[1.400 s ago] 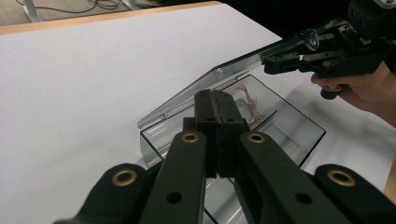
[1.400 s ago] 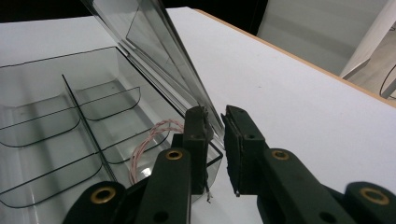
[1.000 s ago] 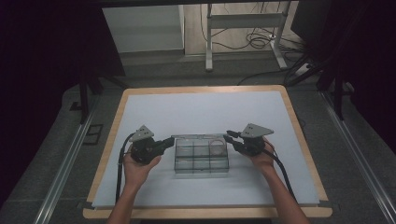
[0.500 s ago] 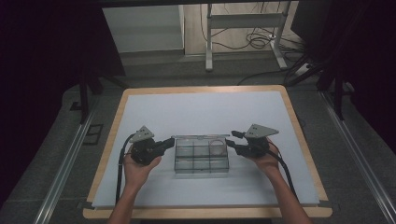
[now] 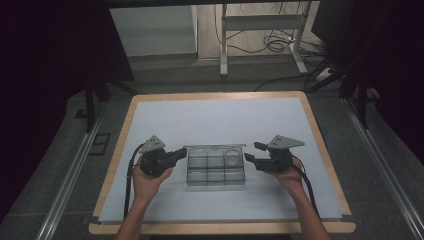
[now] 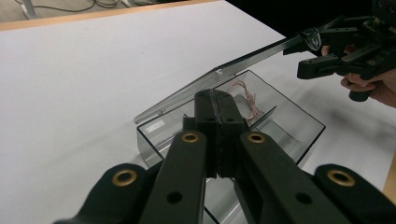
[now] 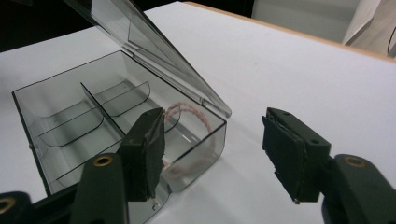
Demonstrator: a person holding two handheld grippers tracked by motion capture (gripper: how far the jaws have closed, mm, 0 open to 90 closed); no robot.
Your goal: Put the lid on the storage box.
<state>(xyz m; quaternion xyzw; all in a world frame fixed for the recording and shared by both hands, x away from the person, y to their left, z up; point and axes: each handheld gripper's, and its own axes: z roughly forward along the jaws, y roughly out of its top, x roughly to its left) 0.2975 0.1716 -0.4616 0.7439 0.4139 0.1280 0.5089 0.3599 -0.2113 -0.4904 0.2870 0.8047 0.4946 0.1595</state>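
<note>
Since the earlier frame my right gripper [image 5: 252,154] has just been opening, nothing between its jaws. My left gripper [image 5: 183,152], jaws together, rests at the box [image 5: 216,170] mid-table. One box, six compartments, one bracelet [image 7: 184,112] inside, lid [image 6: 224,74] up. Opening looks done; next I'd close the lid gently.
</note>
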